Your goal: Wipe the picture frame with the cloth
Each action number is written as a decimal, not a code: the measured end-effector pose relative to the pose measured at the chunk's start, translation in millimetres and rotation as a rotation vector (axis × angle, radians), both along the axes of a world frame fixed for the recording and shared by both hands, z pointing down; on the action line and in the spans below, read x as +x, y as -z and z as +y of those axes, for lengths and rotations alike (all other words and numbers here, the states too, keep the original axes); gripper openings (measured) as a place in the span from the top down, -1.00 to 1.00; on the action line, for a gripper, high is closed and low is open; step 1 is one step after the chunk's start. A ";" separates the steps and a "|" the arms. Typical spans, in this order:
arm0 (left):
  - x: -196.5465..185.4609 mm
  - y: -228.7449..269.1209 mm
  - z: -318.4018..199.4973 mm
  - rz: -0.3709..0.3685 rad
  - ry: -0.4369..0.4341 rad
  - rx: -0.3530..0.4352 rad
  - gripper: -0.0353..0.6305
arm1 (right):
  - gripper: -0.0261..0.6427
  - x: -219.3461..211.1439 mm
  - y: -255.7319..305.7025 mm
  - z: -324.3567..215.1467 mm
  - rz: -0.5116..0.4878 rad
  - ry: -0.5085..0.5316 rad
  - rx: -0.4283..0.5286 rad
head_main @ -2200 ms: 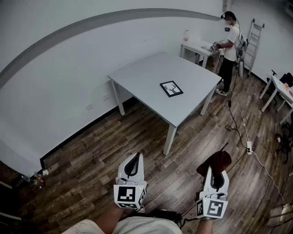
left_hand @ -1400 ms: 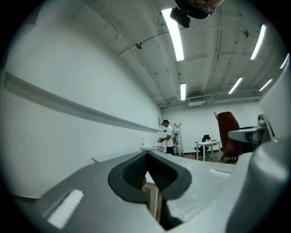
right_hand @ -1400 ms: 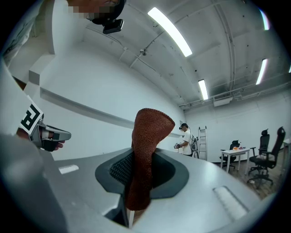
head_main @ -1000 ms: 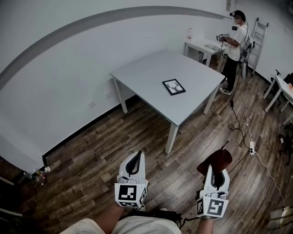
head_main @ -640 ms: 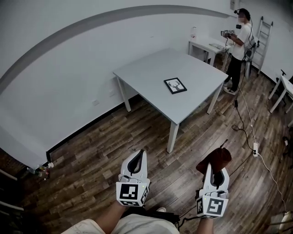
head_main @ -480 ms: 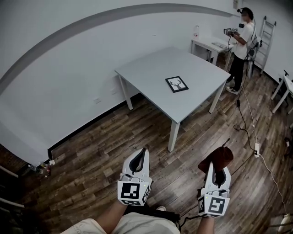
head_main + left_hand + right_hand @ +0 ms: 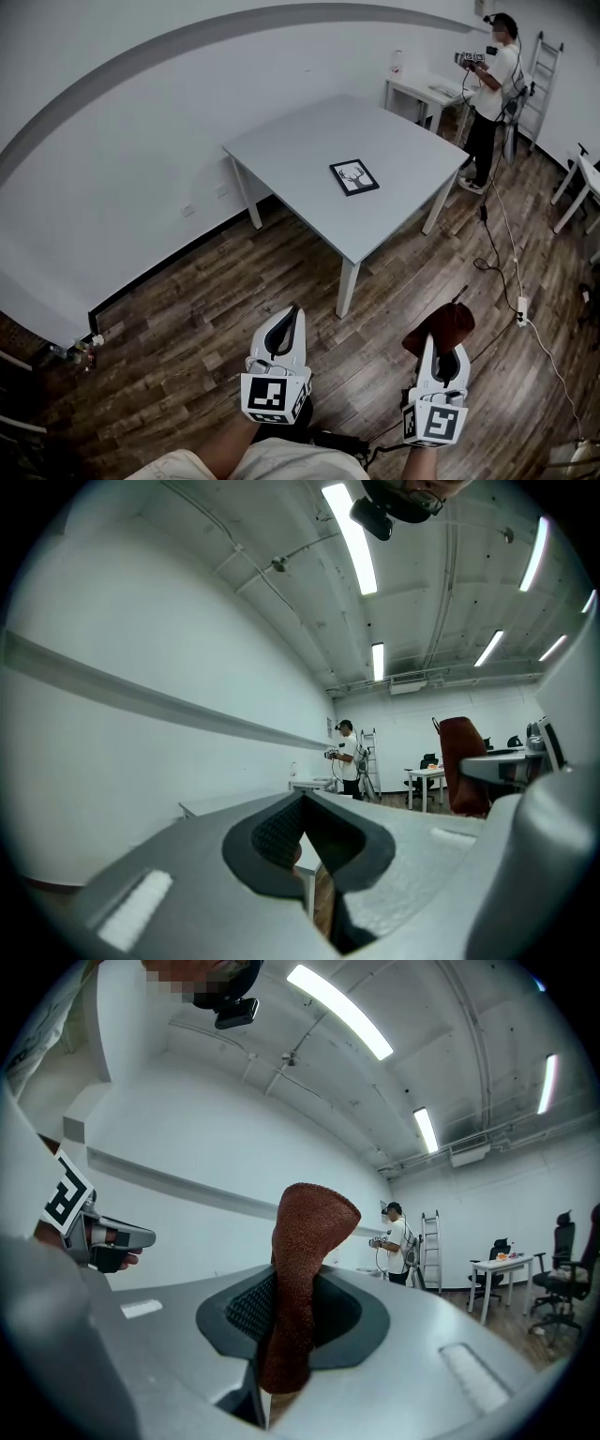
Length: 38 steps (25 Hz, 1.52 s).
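little has moved since half a second ago: in the head view the table [image 7: 300, 141] slides a bit to the left of the picture, and both grippers stay low near the person's waist. the picture frame [image 7: 354, 177] lies flat on that table, well apart from both grippers, with wooden floor between. the left gripper [image 7: 291, 319] has its jaws together. the right gripper [image 7: 442, 349] carries the dark red cloth [image 7: 441, 326], which stands up beyond its tips. so, as i judge, the cloth is already taken but no wiping has begun; the way to the table and all the wiping are left. nothing lies on the floor directly between the person and the table. a cable [image 7: 497, 253] runs on the right side, and another person [image 7: 489, 70] stands far behind, beside a small table [image 7: 420, 91] and a ladder [image 7: 544, 61].

in the left gripper view the two jaws meet at a closed tip and nothing is between them.

in the right gripper view the jaws are clamped on the cloth, which rises between them as a folded strip and hides part of the view ahead. the frame is not seen in this view.
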<state>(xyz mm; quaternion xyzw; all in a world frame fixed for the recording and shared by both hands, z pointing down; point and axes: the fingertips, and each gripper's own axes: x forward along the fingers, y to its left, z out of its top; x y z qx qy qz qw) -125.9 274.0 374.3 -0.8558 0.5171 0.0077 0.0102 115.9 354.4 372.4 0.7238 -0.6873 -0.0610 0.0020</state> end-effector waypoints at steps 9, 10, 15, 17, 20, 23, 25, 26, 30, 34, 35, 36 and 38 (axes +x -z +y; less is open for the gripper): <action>-1.4 -10.0 -125.5 0.003 -0.026 -0.009 0.89 | 0.61 -7.9 -3.4 -121.8 0.018 -0.022 -0.022; -2.9 -8.9 -142.2 0.002 -0.031 -0.007 0.89 | 0.61 -10.2 -2.1 -138.2 0.017 -0.027 -0.023; -14.6 3.3 -220.5 0.025 -0.045 0.004 0.89 | 0.61 -28.5 10.9 -212.6 0.029 -0.031 -0.019; -15.9 5.3 -247.5 0.029 -0.042 0.007 0.89 | 0.61 -31.9 15.1 -237.3 0.034 -0.028 -0.012; -15.1 4.9 -279.6 0.036 -0.043 0.001 0.89 | 0.61 -32.6 14.8 -265.7 0.047 -0.026 -0.016; -7.6 1.5 -307.1 0.033 -0.044 -0.011 0.89 | 0.61 -25.2 11.8 -290.3 0.049 -0.029 -0.028; 2.5 -1.4 -323.9 0.029 -0.048 -0.014 0.89 | 0.61 -14.9 8.8 -306.6 0.048 -0.033 -0.031; 8.1 -2.6 -332.8 0.027 -0.048 -0.014 0.89 | 0.61 -9.1 7.0 -316.2 0.047 -0.033 -0.032; 34.4 -6.1 -374.6 0.013 -0.035 -0.009 0.89 | 0.61 18.0 0.8 -362.0 0.047 -0.019 -0.026; 68.6 -5.4 -420.7 0.015 -0.007 -0.015 0.89 | 0.61 57.8 3.8 -413.5 0.020 -0.003 -0.019; 78.1 -5.1 -432.1 0.020 0.000 -0.023 0.89 | 0.61 69.3 4.8 -426.1 0.013 0.005 -0.015; 87.3 -4.9 -442.9 0.025 0.006 -0.032 0.89 | 0.61 80.6 5.3 -438.0 0.006 0.014 -0.010; 102.8 -3.5 -462.0 0.033 0.021 -0.045 0.89 | 0.61 100.8 5.0 -458.9 -0.019 0.028 -0.011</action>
